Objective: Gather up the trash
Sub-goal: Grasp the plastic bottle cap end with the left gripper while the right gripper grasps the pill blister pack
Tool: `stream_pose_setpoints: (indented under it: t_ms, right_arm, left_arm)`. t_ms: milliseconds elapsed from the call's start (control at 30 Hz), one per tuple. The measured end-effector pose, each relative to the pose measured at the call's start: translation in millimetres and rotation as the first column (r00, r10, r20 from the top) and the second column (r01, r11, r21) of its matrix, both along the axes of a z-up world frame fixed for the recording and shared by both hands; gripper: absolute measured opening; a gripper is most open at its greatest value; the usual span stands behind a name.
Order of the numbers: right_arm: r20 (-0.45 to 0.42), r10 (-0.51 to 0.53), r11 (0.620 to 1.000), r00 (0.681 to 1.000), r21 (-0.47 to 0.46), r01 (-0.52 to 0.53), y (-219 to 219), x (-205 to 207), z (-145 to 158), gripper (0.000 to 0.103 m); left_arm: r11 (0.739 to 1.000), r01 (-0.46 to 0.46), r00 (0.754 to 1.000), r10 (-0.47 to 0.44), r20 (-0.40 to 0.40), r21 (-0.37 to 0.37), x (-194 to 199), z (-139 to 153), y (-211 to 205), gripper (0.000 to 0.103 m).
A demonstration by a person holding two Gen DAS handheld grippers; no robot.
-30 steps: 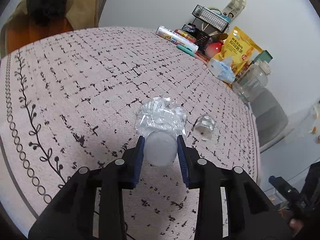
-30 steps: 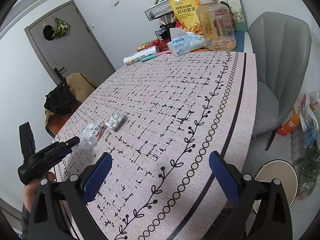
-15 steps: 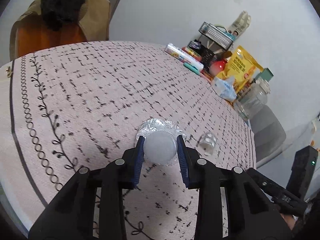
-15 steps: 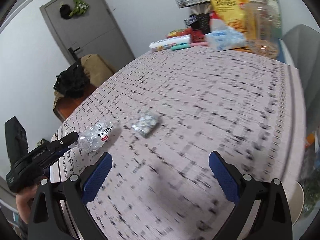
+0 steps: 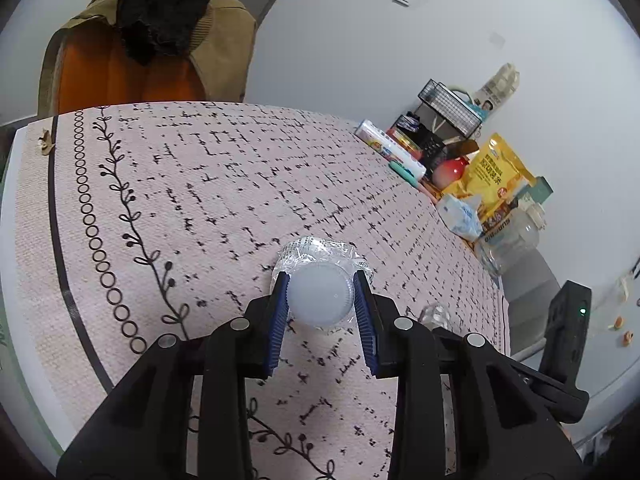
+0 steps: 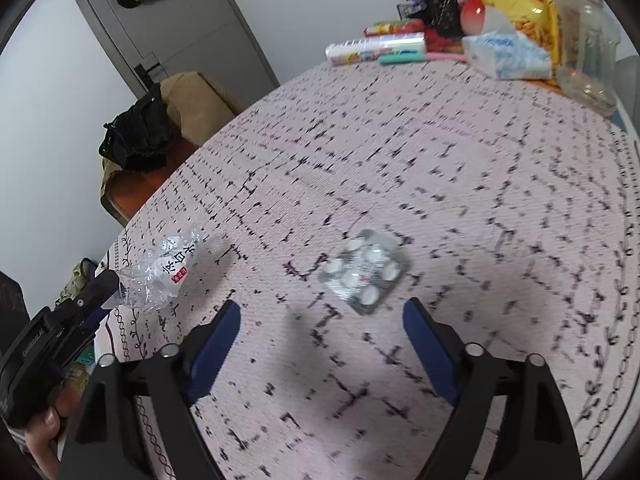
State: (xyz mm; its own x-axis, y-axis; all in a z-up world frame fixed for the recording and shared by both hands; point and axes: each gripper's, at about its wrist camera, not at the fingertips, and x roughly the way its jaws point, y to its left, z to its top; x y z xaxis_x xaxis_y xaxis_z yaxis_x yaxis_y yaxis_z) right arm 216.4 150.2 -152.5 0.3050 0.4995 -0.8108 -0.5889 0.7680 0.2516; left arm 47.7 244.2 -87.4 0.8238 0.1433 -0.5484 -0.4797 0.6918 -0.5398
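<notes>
My left gripper (image 5: pixel 320 300) is shut on a crushed clear plastic bottle (image 5: pixel 320 272) at its white cap end and holds it above the patterned tablecloth (image 5: pixel 200 184). The bottle also shows in the right wrist view (image 6: pixel 168 272), held by the left gripper (image 6: pixel 100 288) at the left. A silver blister pack of white pills (image 6: pixel 362 272) lies flat on the cloth, just ahead of my right gripper (image 6: pixel 320 320), which is open and empty, its fingers either side of and short of the pack. In the left wrist view the pack (image 5: pixel 434 314) peeks out beside the right finger.
At the table's far end stand a yellow snack bag (image 5: pixel 492 176), a tissue pack (image 5: pixel 460 216), a clear jar (image 5: pixel 512 240), a wire basket (image 5: pixel 448 106) and a foil roll (image 5: pixel 390 148). An orange chair with clothes (image 5: pixel 140 60) is at the far side; a grey chair (image 5: pixel 528 292) right.
The left gripper has lifted the bottle off the table and pulled back. The right gripper has moved forward over the table toward the blister pack, which is now close between its fingers.
</notes>
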Motion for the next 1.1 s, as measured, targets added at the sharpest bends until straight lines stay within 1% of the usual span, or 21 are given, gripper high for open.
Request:
stream_pose_setpoints:
  t_ms: [133,233,267,333,367,400,433,467,500,700,833,1100]
  right_arm:
    - [-0.018,0.005,1.000,1.000,-0.018,-0.005,17.2,3.7,-7.9,0.075]
    - [0.005,-0.010,0.999,1.000,-0.035,0.010,26.7,8.2,-10.5,0.073]
    - [0.010,-0.015,0.999,1.000,-0.040,0.015,29.0,9.7,-10.6,0.070]
    - [0.029,-0.030,0.998,0.999,-0.061,0.032,35.1,13.3,-11.4,0.062]
    - [0.039,-0.037,0.997,0.999,-0.072,0.040,36.8,14.9,-11.3,0.052]
    - [0.042,-0.040,0.996,0.998,-0.079,0.043,36.3,16.6,-11.1,0.033]
    - [0.038,-0.041,0.995,0.998,-0.084,0.044,35.4,19.1,-11.2,0.033]
    - [0.027,-0.042,0.996,0.999,-0.075,0.044,33.0,20.5,-10.8,0.031]
    - [0.016,-0.046,0.997,0.999,-0.065,0.047,29.6,21.0,-10.0,0.026]
    - [0.035,-0.046,0.999,0.998,-0.019,0.046,2.8,8.5,4.9,0.023]
    - [0.049,-0.053,0.998,0.997,0.022,0.052,-20.7,-2.0,18.4,0.023]
    - [0.076,-0.076,0.995,0.994,0.075,0.070,-66.1,-17.2,42.0,0.023]
  left_arm:
    - [1.000,-0.012,1.000,0.012,0.001,-0.014,-4.8,-4.2,8.5,0.032]
    - [1.000,-0.015,1.000,0.015,0.000,-0.020,-6.1,-6.4,10.4,0.032]
    - [1.000,-0.016,1.000,0.016,-0.001,-0.021,-6.3,-6.8,11.0,0.032]
    - [1.000,-0.017,1.000,0.017,0.000,-0.026,-6.6,-7.2,11.7,0.032]
    - [1.000,-0.016,1.000,0.016,0.000,-0.026,-6.3,-6.9,11.5,0.032]
    - [1.000,-0.016,1.000,0.016,0.000,-0.025,-6.0,-6.6,11.1,0.032]
    - [1.000,-0.015,1.000,0.015,0.002,-0.024,-5.4,-5.7,10.1,0.032]
    - [1.000,-0.013,1.000,0.013,0.003,-0.024,-4.8,-5.1,10.0,0.032]
    - [1.000,-0.010,1.000,0.010,0.006,-0.023,-3.9,-4.1,8.7,0.032]
    - [1.000,0.011,1.000,-0.011,0.018,-0.012,3.2,3.6,-5.0,0.032]
    - [0.999,0.042,0.999,-0.042,0.026,0.002,11.9,11.3,-20.5,0.032]
    - [0.994,0.109,0.993,-0.110,0.042,0.032,28.1,28.8,-55.7,0.032]
